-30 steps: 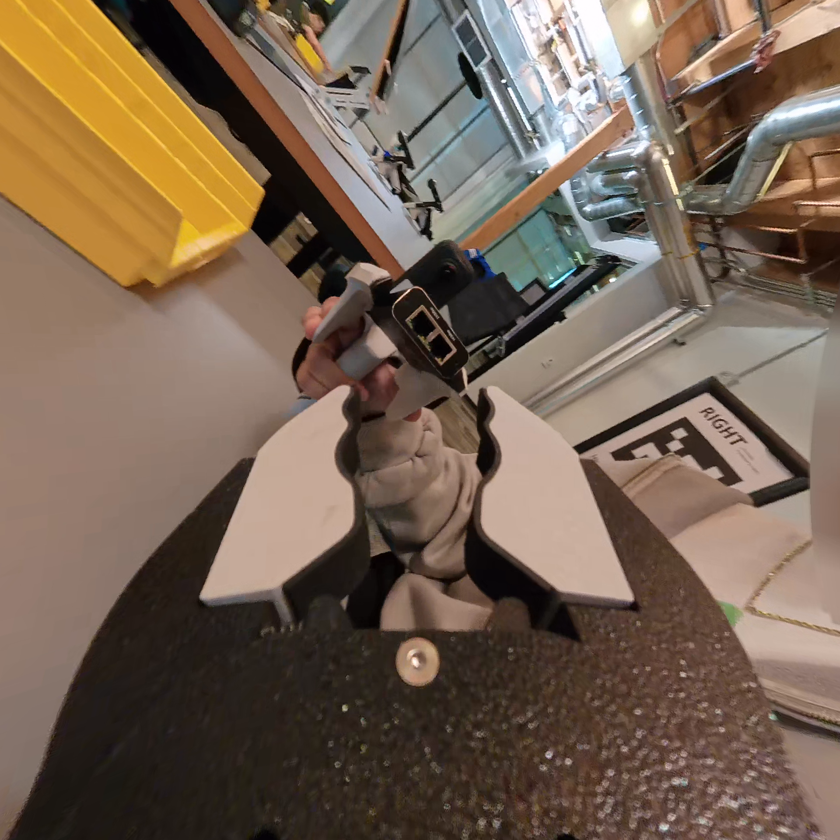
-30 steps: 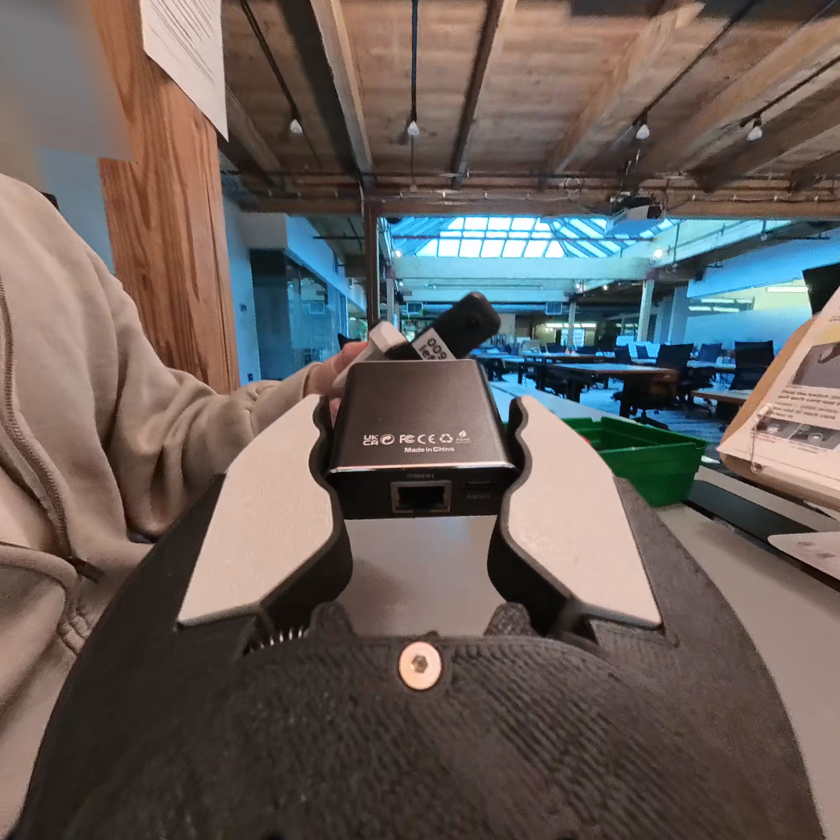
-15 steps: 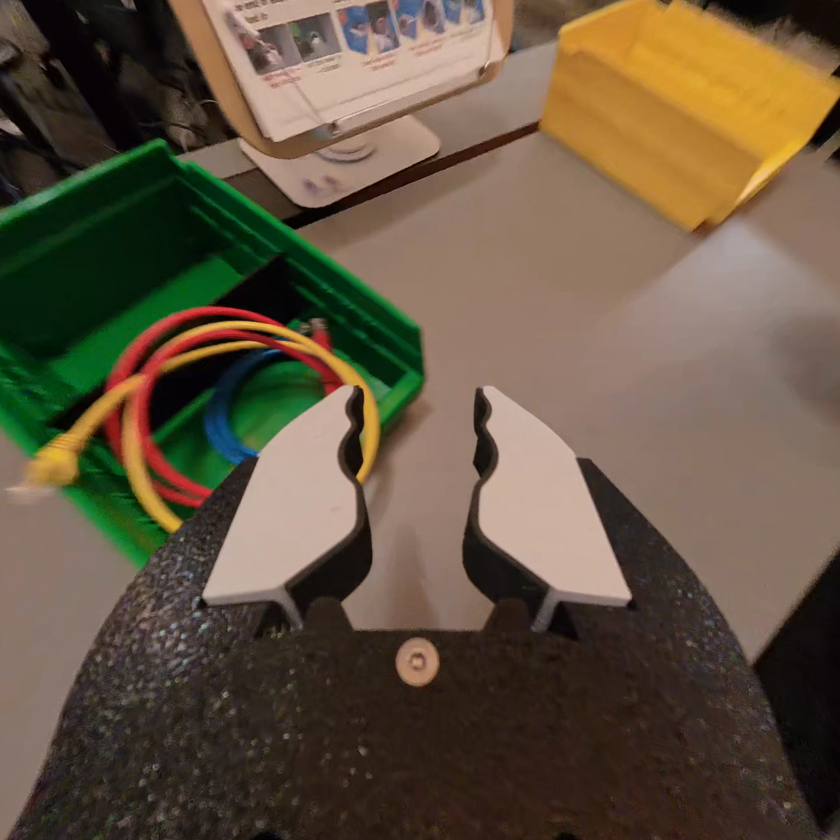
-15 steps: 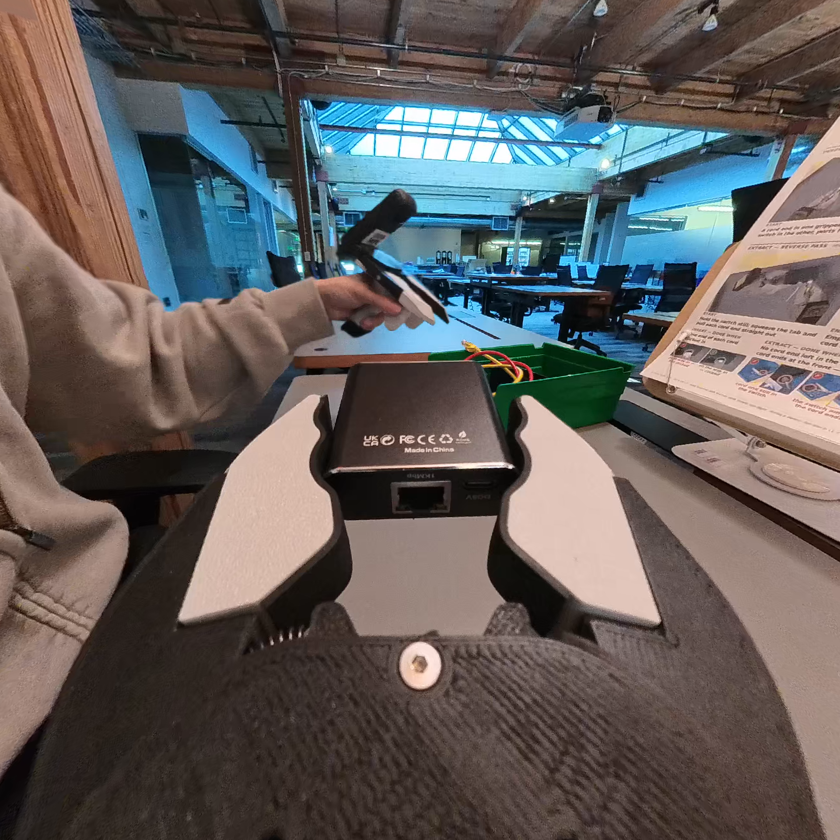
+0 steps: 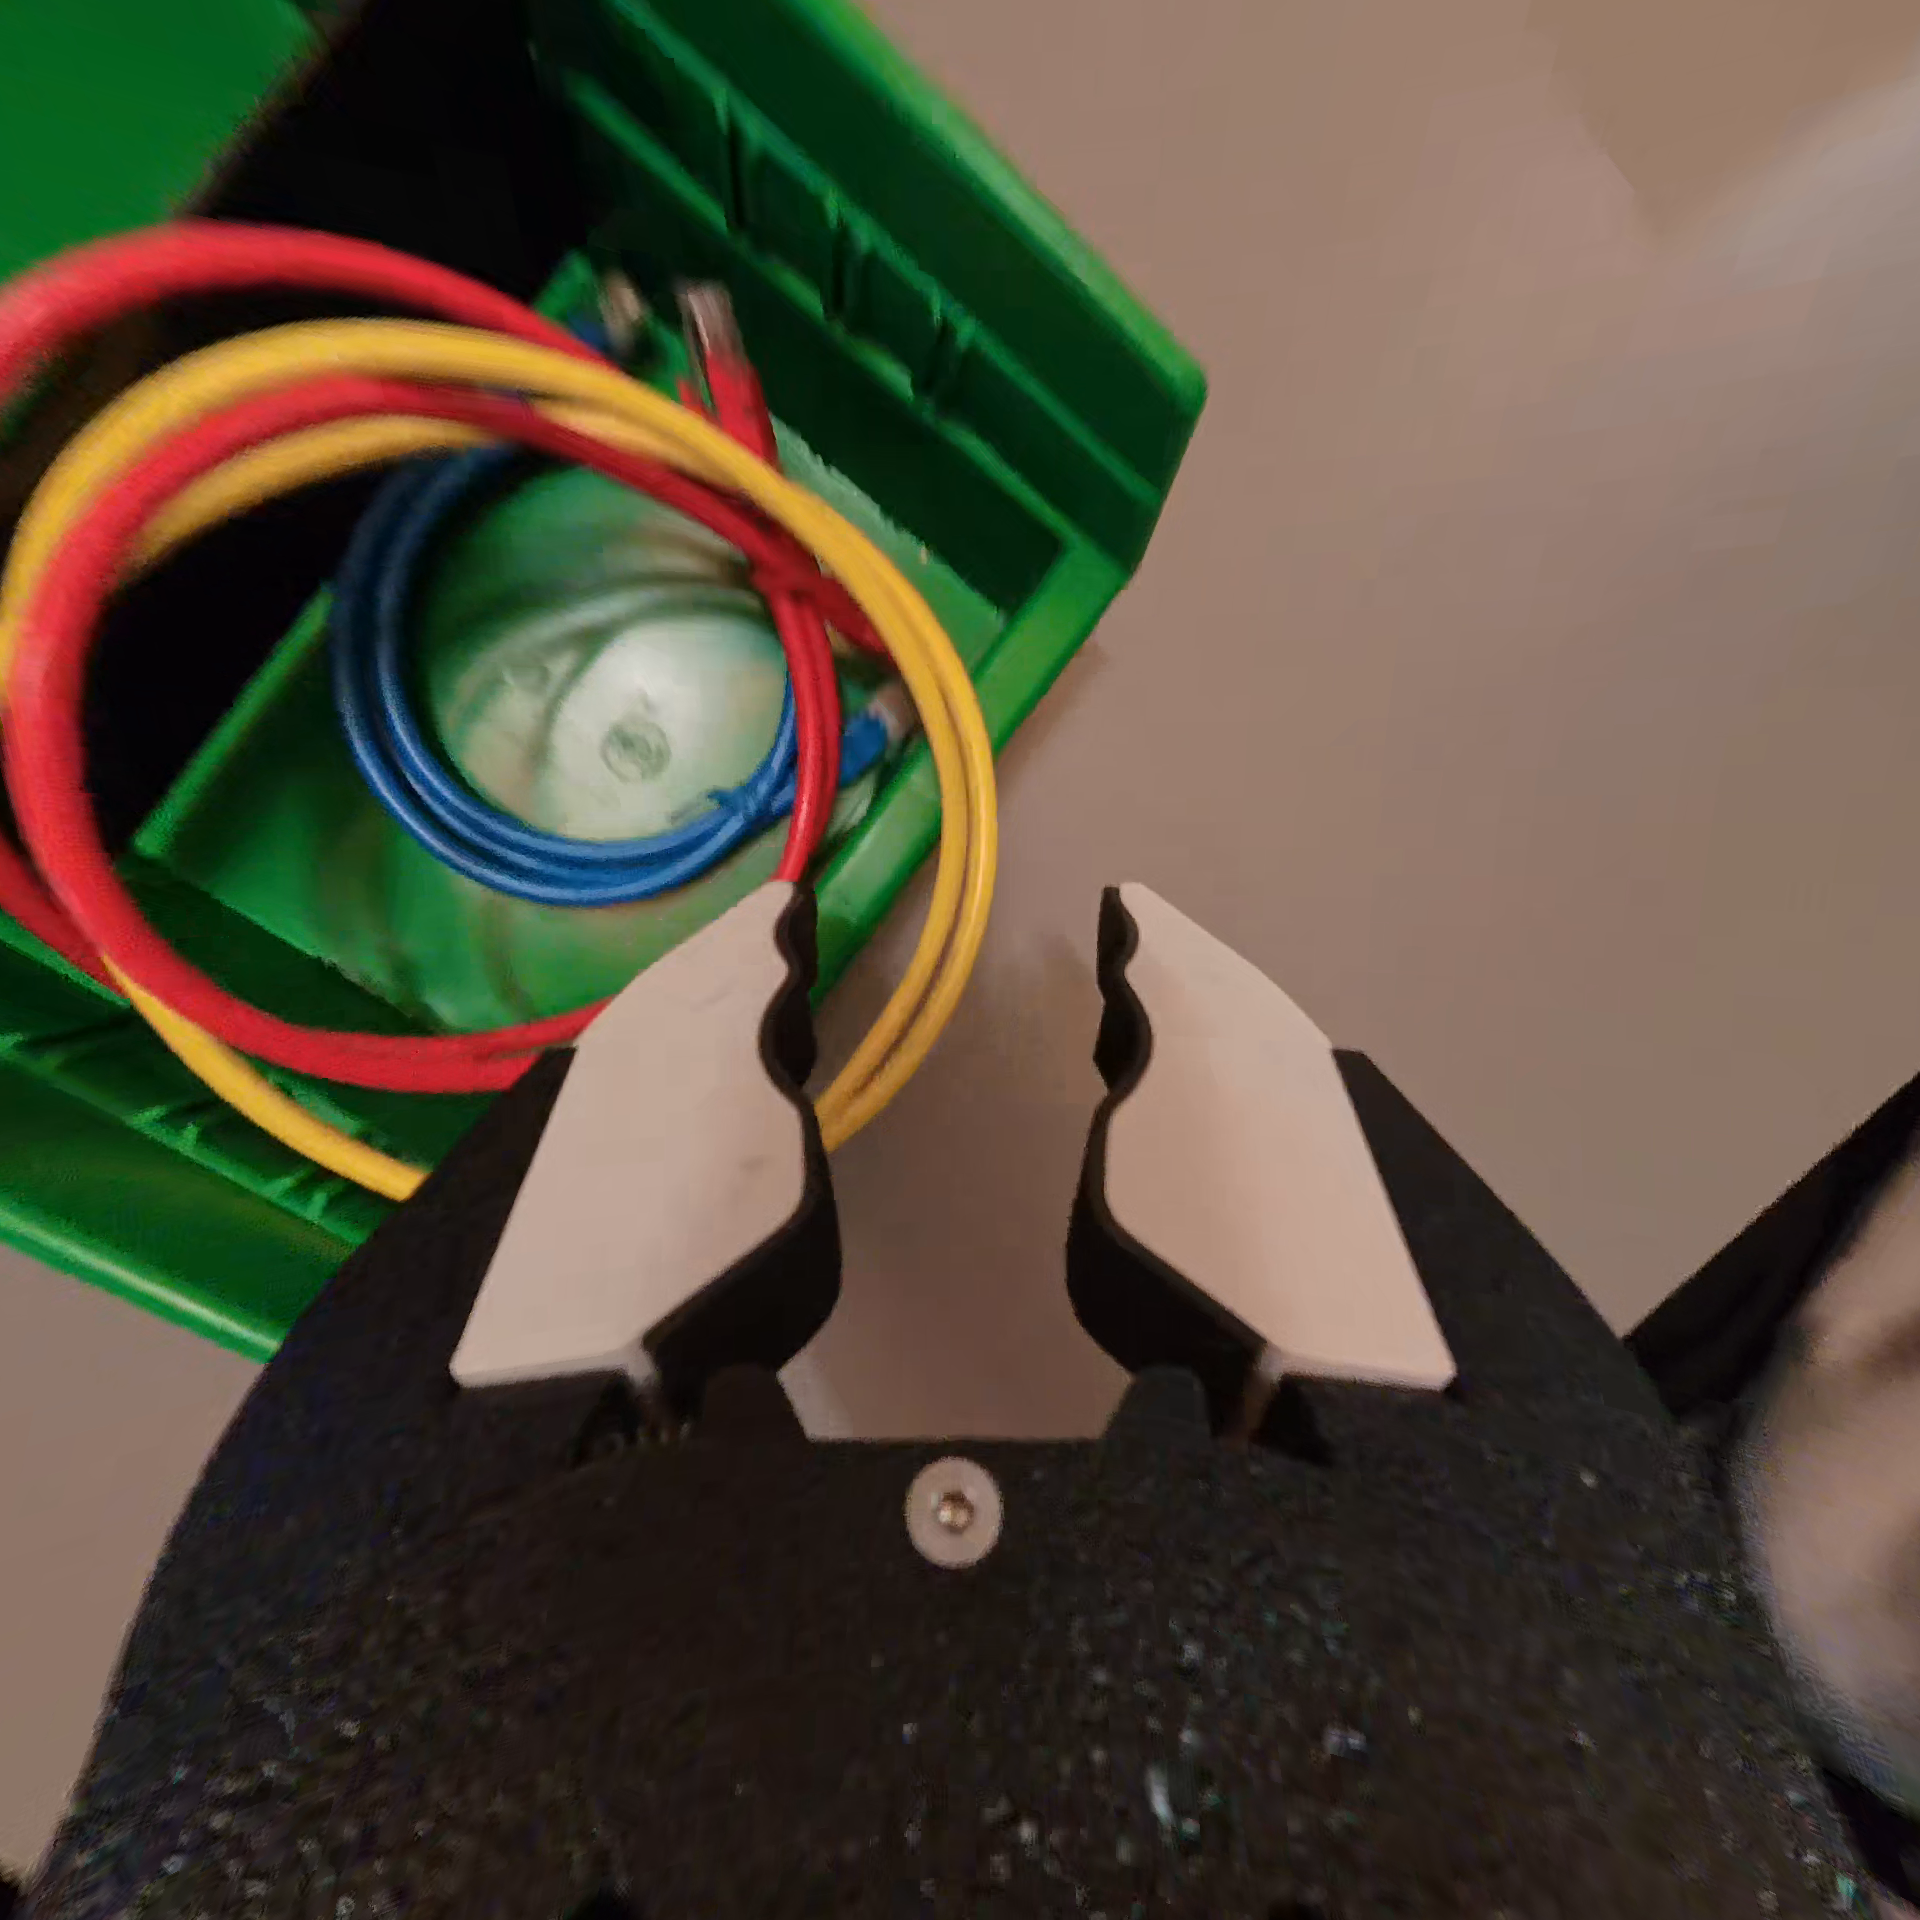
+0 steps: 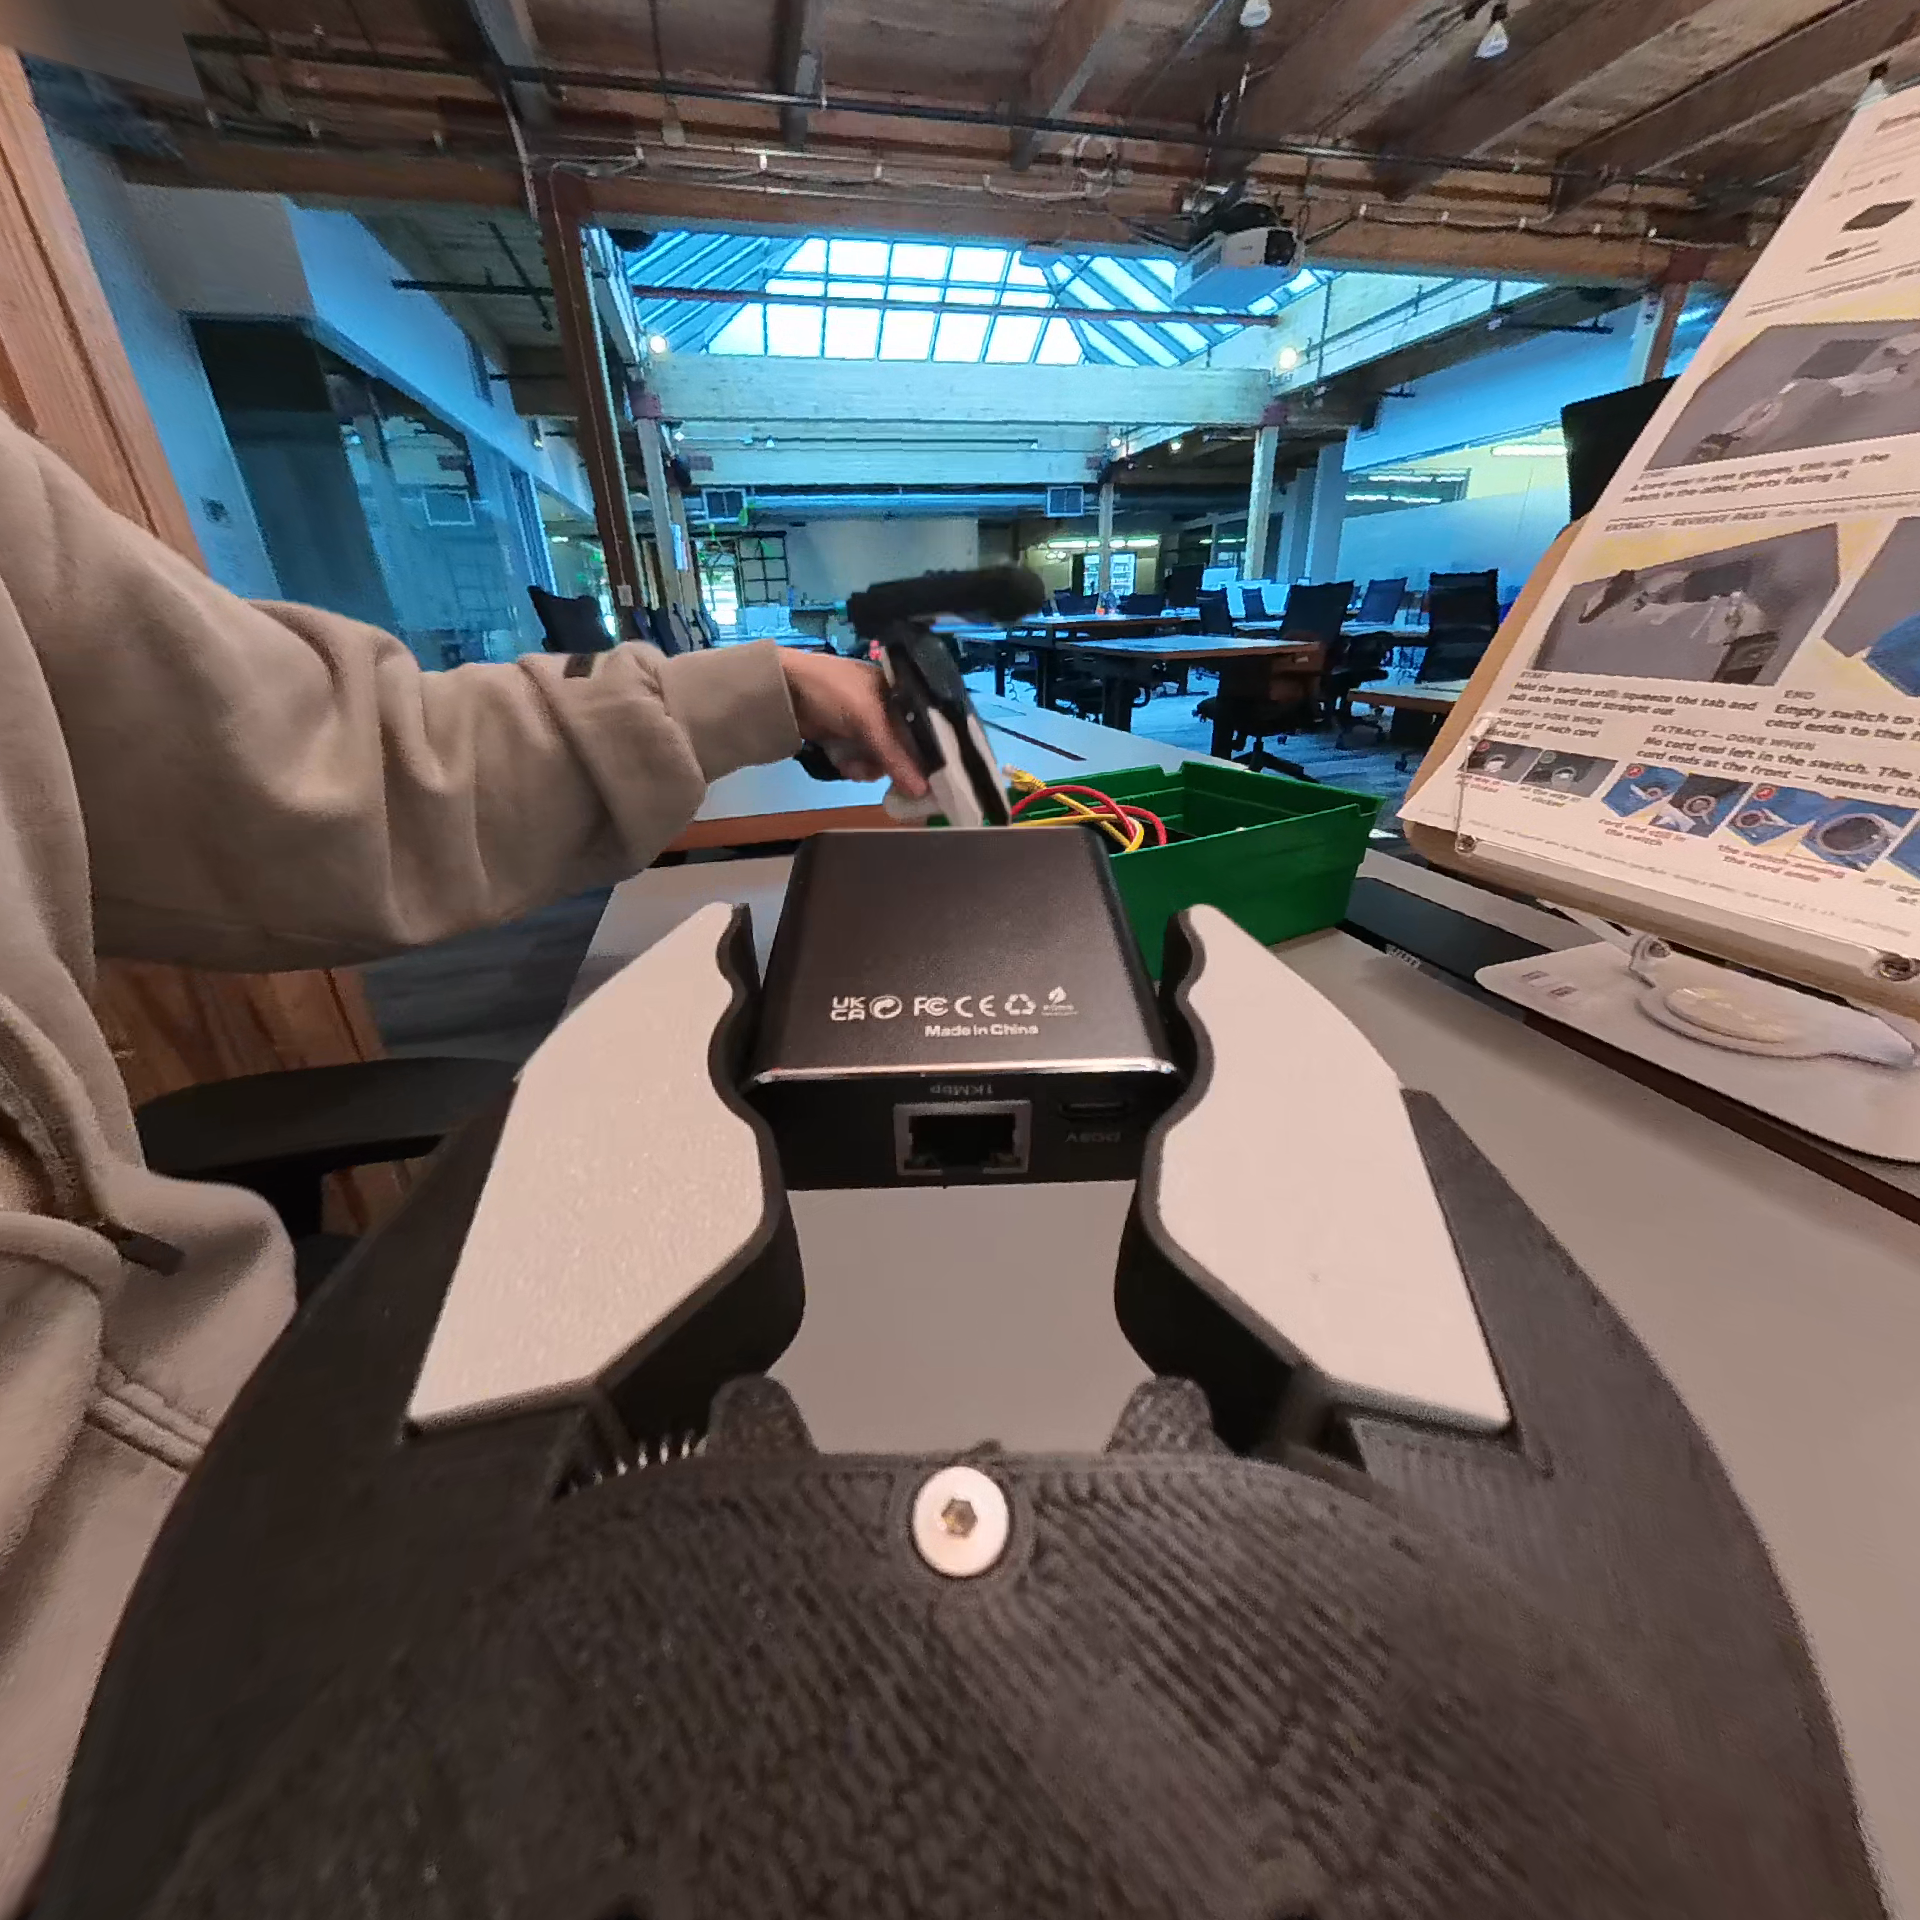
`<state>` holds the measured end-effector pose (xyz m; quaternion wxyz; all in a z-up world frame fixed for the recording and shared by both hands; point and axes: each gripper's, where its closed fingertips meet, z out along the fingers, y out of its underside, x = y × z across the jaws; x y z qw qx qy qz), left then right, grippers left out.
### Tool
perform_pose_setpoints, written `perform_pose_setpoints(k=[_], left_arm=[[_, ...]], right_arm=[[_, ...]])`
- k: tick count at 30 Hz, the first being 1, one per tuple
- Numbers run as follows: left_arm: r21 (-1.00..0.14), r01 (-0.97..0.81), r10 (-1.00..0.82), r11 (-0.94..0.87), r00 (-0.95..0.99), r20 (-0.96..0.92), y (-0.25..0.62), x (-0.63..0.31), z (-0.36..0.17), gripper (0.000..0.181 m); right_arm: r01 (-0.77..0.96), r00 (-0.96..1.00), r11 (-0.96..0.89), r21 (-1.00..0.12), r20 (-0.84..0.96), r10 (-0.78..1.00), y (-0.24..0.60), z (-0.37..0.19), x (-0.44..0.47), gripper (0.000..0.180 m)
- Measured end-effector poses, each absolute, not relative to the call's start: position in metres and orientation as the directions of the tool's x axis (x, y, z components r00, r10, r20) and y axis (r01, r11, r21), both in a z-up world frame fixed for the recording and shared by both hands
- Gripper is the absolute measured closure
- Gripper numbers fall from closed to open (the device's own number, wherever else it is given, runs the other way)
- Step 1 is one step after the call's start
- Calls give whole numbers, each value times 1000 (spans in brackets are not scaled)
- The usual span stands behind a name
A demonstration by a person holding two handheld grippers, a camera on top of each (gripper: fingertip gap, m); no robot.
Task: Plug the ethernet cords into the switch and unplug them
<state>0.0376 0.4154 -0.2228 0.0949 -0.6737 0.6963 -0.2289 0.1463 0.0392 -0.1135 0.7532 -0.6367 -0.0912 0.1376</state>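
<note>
While the right gripper (image 6: 961,997) pinches the black switch (image 6: 951,940) between its fingers, the left gripper (image 5: 951,935) hangs with fingers spread over the green bin (image 5: 1049,416) on the table (image 5: 1507,623), where red (image 5: 62,790), yellow (image 5: 951,748) and blue cords (image 5: 416,769) lie coiled.

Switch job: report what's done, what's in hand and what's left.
Done: the right hand-held gripper is shut on the switch. In hand: the left hand-held gripper hangs open at the green bin's edge, beside the yellow cord, gripping nothing. Left: all plugging and unplugging; the red cord and blue cord lie coiled in the bin, and the switch's visible port is empty.
</note>
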Motion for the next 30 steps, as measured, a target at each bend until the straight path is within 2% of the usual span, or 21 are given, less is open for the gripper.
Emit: perform_pose_setpoints(k=[2,4,6,9,11,14,15,18,21,23,28,30], left_arm=[[-374,-924,-986,74,-124,109,420,24,-232,130],[-370,-912,-983,176,-182,-18,433,17,-233,131],[-386,-888,-967,252,-251,-53,431,15,-237,131],[-272,-905,-944,326,-294,-151,440,5,-260,129],[-191,-906,-912,377,-327,-250,450,0,-274,134],[-171,-890,-862,422,-336,-379,463,4,-275,158],[-176,-888,-859,424,-333,-390,463,4,-272,160],[-236,-866,-841,441,-307,-445,457,11,-252,172],[-421,-826,-867,374,-151,-474,450,26,-205,175],[-530,-794,-894,297,-37,-446,443,31,-172,175],[-611,-780,-932,136,109,-346,392,19,-115,175],[-600,-799,-959,49,131,-253,356,7,-107,176]], right_arm=[[-105,954,177,-979,-48,297,33,-112,146,104],[-111,956,223,-968,-43,291,27,-109,146,104],[-129,955,243,-961,-55,290,27,-101,152,104],[-108,953,242,-964,-32,300,33,-97,153,104],[-84,954,215,-973,-16,299,40,-100,149,104],[-116,938,244,-963,-25,345,41,-91,138,104],[-115,936,248,-962,-21,352,40,-89,136,104],[-95,928,218,-971,-8,372,37,-88,130,104],[-22,929,188,-982,50,368,28,-95,124,104],[-44,928,203,-978,35,371,24,-91,124,104],[-24,924,220,-975,62,377,15,-85,119,104],[-21,921,223,-975,68,384,13,-83,117,104]])
